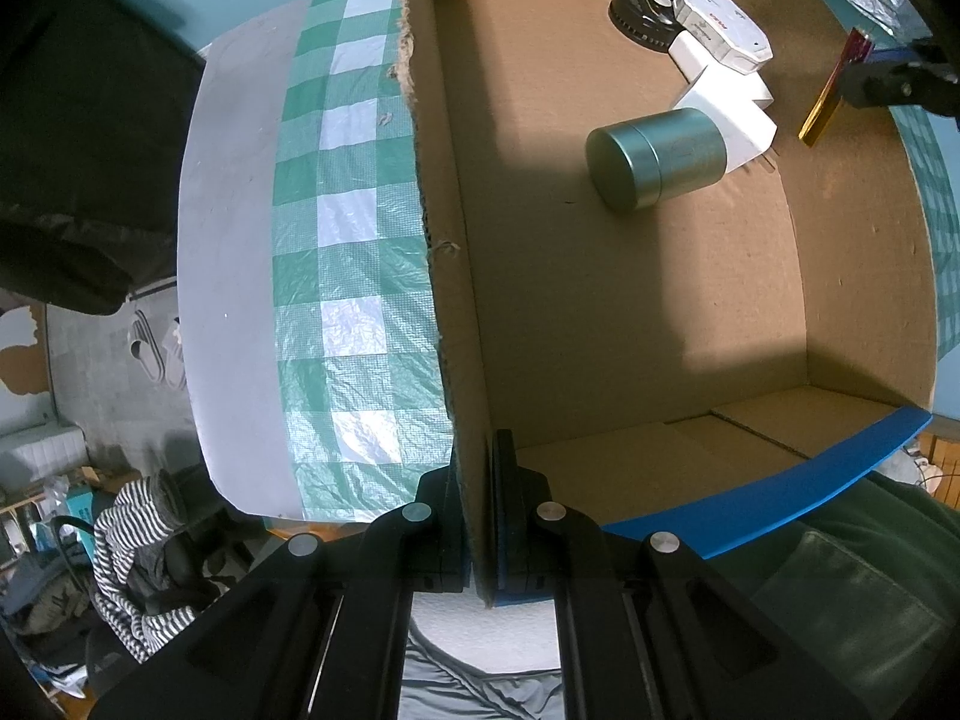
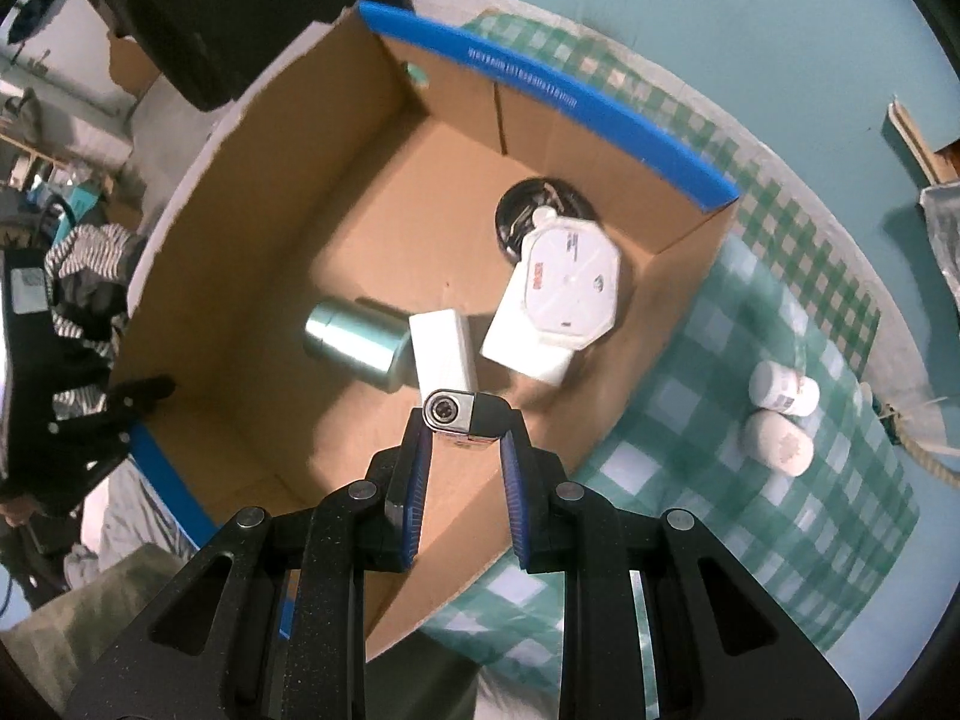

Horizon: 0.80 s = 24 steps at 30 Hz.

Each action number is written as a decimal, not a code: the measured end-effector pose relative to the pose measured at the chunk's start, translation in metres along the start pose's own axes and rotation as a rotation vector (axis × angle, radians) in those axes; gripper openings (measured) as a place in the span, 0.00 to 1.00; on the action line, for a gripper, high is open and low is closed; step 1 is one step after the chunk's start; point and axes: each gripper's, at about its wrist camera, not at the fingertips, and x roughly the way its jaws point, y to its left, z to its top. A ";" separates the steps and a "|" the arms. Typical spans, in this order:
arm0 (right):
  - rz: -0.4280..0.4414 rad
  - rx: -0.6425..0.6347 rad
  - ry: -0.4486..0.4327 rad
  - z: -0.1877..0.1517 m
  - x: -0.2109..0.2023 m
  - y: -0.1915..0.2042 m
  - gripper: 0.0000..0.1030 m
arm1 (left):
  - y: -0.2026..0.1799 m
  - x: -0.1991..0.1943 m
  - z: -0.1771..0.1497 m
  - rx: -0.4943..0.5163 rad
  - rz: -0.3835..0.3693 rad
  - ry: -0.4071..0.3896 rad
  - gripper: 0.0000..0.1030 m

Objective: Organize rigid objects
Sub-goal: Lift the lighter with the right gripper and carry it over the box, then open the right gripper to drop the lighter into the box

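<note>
1. Green-and-white checked cloth (image 1: 354,276) covers the desk (image 1: 234,276), and a big open cardboard box (image 1: 600,312) with blue edge strips sits on top of it. Off the desk's edge it's a messy room, with a striped garment (image 1: 135,531) slung over a chair.

2. Left gripper (image 1: 478,510) is clamped tight on the box's side wall, right on the torn top edge, one finger outside and one inside. It's pointing pretty much straight down.

3. Right gripper (image 2: 462,450) is pinching a small lighter-looking thing (image 2: 463,417), silver and black at the end facing the camera. From the left camera the same thing looks like a thin red and gold bar (image 1: 831,90) hanging out of the gripper. It's hovering above the inside of the box, near the wall on the right gripper's side, not touching the bottom.

4. Stuff already lying in the box:
   - teal metal tin (image 1: 657,159) on its side, roughly mid-floor
   - small white rectangular block (image 2: 443,354) touching the tin's end, just below the held thing in the right wrist view
   - white octagonal box (image 2: 570,282) resting on top of another white box (image 2: 528,354)
   - black round disc (image 1: 639,15) partly tucked under the octagonal one, near the far corner

5. Outside the box, two white jars (image 2: 780,414) lie on the cloth, just beside each other, well apart from the right gripper.
</note>
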 end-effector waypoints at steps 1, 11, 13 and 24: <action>0.001 -0.001 0.006 0.000 0.002 0.000 0.21 | 0.000 0.000 0.000 -0.001 0.000 0.000 0.05; 0.000 0.006 0.034 -0.002 0.015 -0.004 0.22 | 0.005 0.002 -0.002 -0.012 -0.002 0.001 0.05; -0.002 0.007 0.028 -0.002 0.014 -0.006 0.22 | 0.005 0.003 -0.001 -0.014 -0.002 0.002 0.05; -0.011 0.012 -0.061 -0.005 -0.020 -0.019 0.39 | 0.005 0.004 -0.002 -0.034 0.000 0.003 0.05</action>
